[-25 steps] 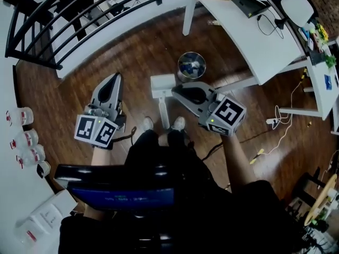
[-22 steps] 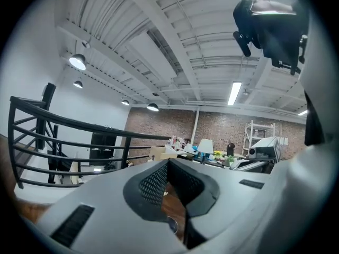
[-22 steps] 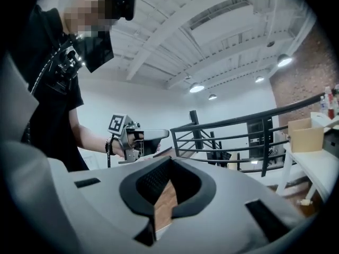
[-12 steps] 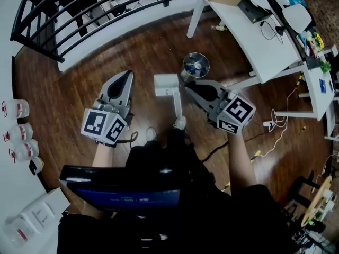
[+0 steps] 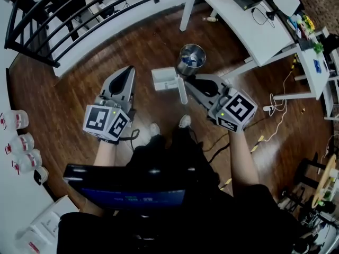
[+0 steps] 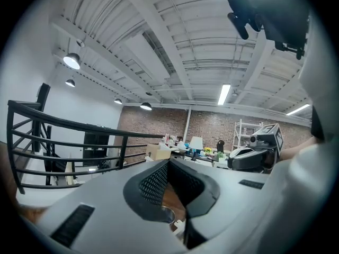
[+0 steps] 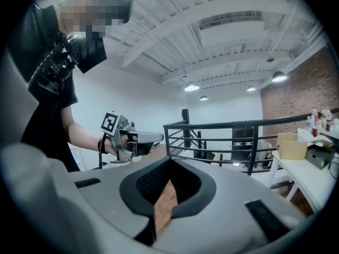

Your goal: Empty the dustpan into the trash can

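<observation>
A white dustpan [image 5: 163,79] stands on the wood floor with its white handle [image 5: 181,91] rising toward me. Just beyond it is a round metal trash can [image 5: 192,57] with scraps inside. My right gripper [image 5: 186,80] hovers shut right beside the handle; whether it touches is unclear, and nothing sits between its jaws in the right gripper view [image 7: 170,162]. My left gripper [image 5: 128,70] is shut and empty, to the left of the dustpan. Through its closed jaws [image 6: 169,164] the can's rim [image 6: 167,214] and a bit of the white dustpan [image 6: 179,227] show.
A white table [image 5: 249,30] stands close behind and to the right of the can, its leg [image 5: 189,9] nearby. A black railing [image 5: 79,15] runs across the far left. Cables and a power strip [image 5: 271,110] lie at right. My shoes [image 5: 184,121] are just behind the dustpan.
Both grippers have advanced across the floor toward the dustpan and trash can, and my feet stepped forward. The dustpan has stayed where it stands. Both stay shut.
</observation>
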Demonstrator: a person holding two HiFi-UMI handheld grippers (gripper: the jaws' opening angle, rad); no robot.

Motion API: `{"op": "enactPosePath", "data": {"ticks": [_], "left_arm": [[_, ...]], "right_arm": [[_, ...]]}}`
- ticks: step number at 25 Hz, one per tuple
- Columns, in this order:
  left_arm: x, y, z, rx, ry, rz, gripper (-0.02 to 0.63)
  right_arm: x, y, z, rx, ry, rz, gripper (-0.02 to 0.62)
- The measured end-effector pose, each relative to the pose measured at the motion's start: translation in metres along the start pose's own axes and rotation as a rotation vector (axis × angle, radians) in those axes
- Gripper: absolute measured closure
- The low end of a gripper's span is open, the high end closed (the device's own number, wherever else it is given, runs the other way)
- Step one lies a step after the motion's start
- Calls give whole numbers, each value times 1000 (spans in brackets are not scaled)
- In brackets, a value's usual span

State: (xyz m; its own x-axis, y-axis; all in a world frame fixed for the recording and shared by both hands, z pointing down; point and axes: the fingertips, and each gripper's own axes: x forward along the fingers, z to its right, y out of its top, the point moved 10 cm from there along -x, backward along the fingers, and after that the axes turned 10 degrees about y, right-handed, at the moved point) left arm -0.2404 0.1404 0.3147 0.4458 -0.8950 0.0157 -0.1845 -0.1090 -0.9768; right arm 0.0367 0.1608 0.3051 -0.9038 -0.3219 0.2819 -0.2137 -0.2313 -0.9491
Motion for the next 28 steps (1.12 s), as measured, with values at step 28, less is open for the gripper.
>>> {"op": "enactPosePath", "data": {"ticks": [28], "left_arm": [[33, -6, 58, 0, 63, 37, 603]], "right_arm": [[-63, 4, 23, -60, 15, 94, 595]]}}
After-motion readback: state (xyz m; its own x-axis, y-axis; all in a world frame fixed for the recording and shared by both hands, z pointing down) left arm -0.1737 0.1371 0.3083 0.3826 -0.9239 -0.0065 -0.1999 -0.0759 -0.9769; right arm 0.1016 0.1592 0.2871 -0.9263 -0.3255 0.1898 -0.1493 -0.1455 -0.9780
